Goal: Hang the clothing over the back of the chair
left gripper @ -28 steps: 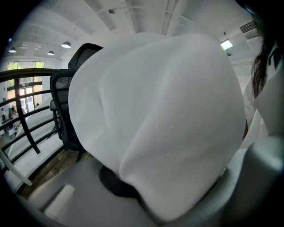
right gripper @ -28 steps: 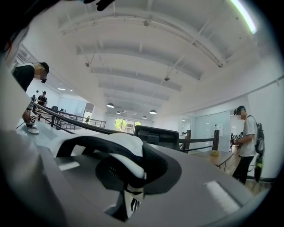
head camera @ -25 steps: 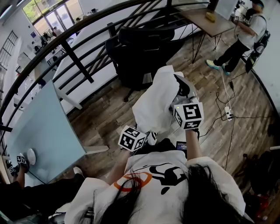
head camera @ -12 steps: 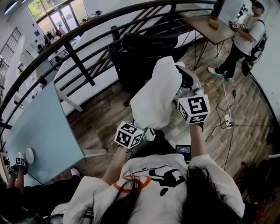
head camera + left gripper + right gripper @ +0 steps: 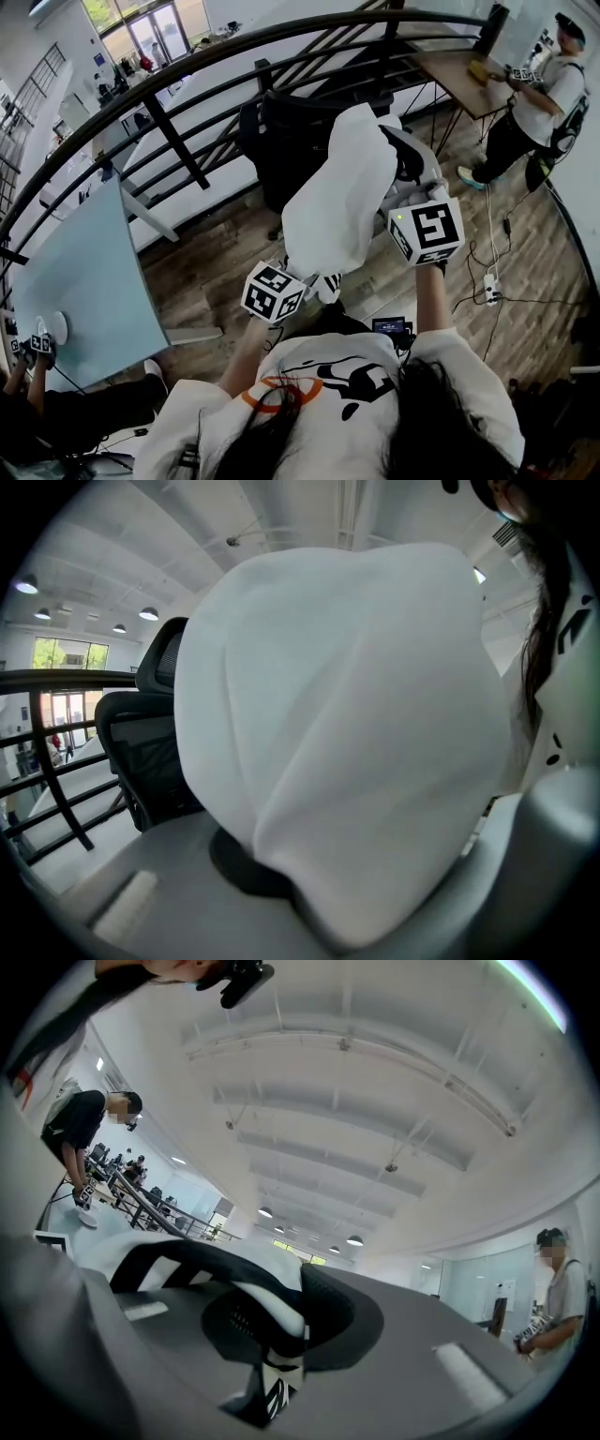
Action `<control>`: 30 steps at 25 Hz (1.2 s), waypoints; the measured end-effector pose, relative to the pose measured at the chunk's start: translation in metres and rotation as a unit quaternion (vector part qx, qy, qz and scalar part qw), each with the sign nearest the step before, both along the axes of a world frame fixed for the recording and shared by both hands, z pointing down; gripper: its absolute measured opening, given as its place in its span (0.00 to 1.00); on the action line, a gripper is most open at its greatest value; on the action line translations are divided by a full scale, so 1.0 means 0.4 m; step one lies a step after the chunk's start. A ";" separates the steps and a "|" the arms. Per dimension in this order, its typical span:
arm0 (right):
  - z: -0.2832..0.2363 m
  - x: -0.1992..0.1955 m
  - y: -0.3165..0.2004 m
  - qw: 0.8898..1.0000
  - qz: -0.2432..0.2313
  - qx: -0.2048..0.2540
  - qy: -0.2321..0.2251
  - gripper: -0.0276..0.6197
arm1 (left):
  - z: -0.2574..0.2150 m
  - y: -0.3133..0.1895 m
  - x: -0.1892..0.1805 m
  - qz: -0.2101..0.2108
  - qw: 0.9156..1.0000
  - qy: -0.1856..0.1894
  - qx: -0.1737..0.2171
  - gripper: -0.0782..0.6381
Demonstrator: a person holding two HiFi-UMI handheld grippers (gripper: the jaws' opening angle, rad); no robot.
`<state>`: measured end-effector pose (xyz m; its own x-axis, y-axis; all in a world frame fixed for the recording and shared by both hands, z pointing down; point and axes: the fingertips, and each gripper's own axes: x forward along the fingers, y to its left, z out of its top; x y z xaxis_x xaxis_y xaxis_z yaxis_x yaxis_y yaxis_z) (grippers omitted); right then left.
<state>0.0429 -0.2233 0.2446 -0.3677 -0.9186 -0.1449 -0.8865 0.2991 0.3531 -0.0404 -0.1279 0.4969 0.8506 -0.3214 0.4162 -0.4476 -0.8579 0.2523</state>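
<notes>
A white garment [image 5: 339,192] with black-and-white trim hangs between both grippers in front of the person. In the head view my left gripper [image 5: 322,283] grips its lower edge, and my right gripper [image 5: 405,180] holds the upper part higher up. A black office chair [image 5: 300,127] stands just behind the garment, its back towards me. The left gripper view is filled with white cloth [image 5: 347,724] bunched in the shut left gripper [image 5: 281,888], with the chair [image 5: 145,752] at the left. The right gripper [image 5: 272,1335] points upward, shut on the striped trim [image 5: 267,1302].
A dark curved railing [image 5: 187,75] runs behind the chair. A pale blue table [image 5: 84,281] is at the left, a wooden desk [image 5: 459,70] with a person [image 5: 539,103] at the far right. A power strip and cables [image 5: 489,281] lie on the wood floor.
Both grippers have risen and carried the garment up and closer to the chair's back; the right gripper has tipped further upward.
</notes>
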 end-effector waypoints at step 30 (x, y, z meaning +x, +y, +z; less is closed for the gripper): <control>-0.245 0.085 -0.475 0.984 -0.155 0.071 0.057 0.13 | -0.252 -0.350 0.156 -0.093 0.988 0.049 0.116 0.38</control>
